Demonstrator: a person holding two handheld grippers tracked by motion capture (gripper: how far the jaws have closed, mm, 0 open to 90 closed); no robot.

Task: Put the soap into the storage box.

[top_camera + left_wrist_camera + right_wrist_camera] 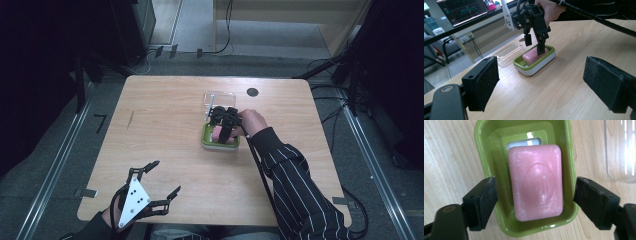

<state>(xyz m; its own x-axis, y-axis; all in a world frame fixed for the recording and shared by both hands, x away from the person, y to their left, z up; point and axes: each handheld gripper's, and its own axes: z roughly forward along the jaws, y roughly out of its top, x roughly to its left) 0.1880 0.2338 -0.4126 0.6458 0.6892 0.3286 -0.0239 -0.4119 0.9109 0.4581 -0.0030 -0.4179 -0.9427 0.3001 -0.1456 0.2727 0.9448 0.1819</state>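
A pink bar of soap [536,182] lies in a green soap dish [524,135] with a white base, right of the table's middle [220,142]. My right gripper [223,129] hovers open just above the dish, one black pad [484,200] on each long side of the soap, nothing gripped. From the left gripper view, the right gripper [534,47] points down at the soap [531,56], one fingertip close over it. My left gripper [166,176] stands open near the table's front left corner, its pads [484,82] wide apart and aimed at the dish [534,65].
A clear plastic lid [219,99] lies on the table just beyond the dish, also seen as the clear lid [621,150] beside the dish. A black round grommet [252,92] sits near the far edge. A striped sleeve [295,175] crosses the right front of the wooden table [165,120].
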